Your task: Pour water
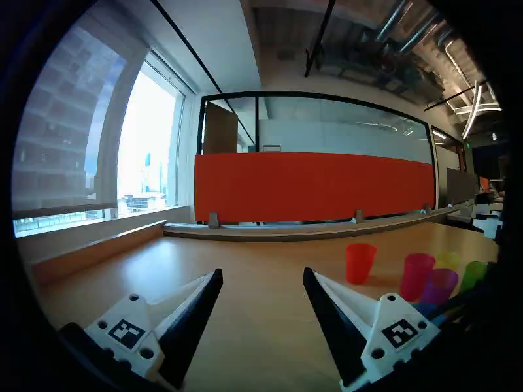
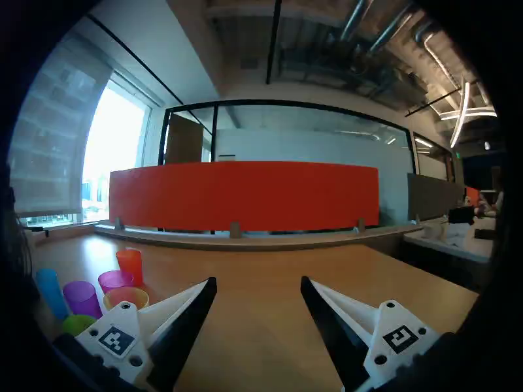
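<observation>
Left claw (image 1: 262, 272) agape, green cup (image 1: 474, 272) half hidden

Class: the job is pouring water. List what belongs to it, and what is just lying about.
Job: orange cup, pink cup, purple cup, green cup, left gripper, right gripper.
Lying about: red divider, window, ceiling pipes.

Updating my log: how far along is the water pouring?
Done: nothing visible; the orange cup and pink cup stand upright on the table. In hand: nothing; the left hand-held gripper and right hand-held gripper are open, empty. Left: pick up a cup and pour, the whole job.
</observation>
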